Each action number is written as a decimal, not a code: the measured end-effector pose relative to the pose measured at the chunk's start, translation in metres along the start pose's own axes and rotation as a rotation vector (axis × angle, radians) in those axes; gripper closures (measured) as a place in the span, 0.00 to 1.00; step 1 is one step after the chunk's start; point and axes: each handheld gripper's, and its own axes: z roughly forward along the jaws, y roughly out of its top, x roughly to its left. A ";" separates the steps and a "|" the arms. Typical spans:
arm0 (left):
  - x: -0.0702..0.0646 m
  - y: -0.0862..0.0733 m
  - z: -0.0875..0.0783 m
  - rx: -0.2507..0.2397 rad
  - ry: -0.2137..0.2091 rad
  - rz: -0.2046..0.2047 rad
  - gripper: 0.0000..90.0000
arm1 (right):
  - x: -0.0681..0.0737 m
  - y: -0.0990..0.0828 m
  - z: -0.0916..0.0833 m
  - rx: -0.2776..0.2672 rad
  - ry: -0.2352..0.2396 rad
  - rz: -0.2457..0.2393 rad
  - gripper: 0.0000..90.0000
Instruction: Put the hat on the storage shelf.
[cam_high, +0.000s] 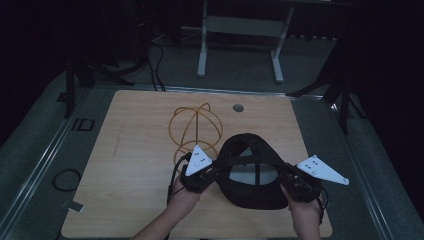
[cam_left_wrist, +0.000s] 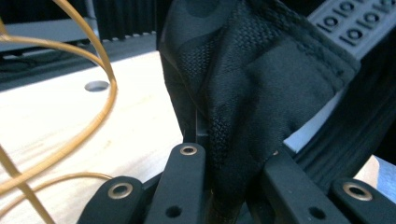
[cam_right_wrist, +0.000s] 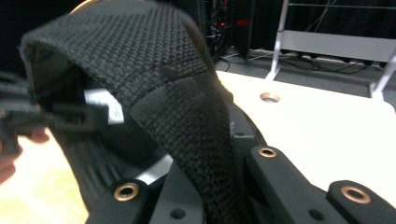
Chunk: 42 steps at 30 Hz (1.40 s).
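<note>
Item: black fabric bag, woven webbing with stitched edge bands and a white label inside. Position: near the front edge of the bench, right of centre, held up between the two grippers with its mouth open toward the camera in the high view. Whether its base touches the bench top cannot be told.

Left gripper: at the bag's left rim, grey three-cornered plate on top. In the left gripper view its jaws stand closed together, clamped on a fold of the black fabric that rises from between them. No earlier picture is at hand for comparison.

Right gripper: at the bag's right rim, also with a grey plate. In the right gripper view its jaws are clamped on a band of the woven webbing, which arches up and over to the left.

Hands: the person's left hand and right hand come in from the front edge of the bench, each around the body of its gripper.

Other contents: a loop of tan cord, coiled in several rings, lies on the bench just behind the left gripper, toward the middle. A round cable hole sits near the far edge of the bench. A black cable loop lies on the floor off the bench's left edge.
</note>
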 end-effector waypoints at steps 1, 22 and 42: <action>0.000 0.002 -0.002 -0.007 0.009 0.009 0.97 | 0.000 -0.001 -0.001 0.003 0.005 -0.003 0.98; -0.002 0.027 -0.013 -0.055 0.040 0.049 0.98 | -0.003 -0.022 -0.019 0.043 0.103 -0.017 0.78; -0.009 0.031 -0.020 -0.083 -0.023 0.081 0.98 | -0.023 -0.039 -0.068 0.114 0.308 -0.151 0.48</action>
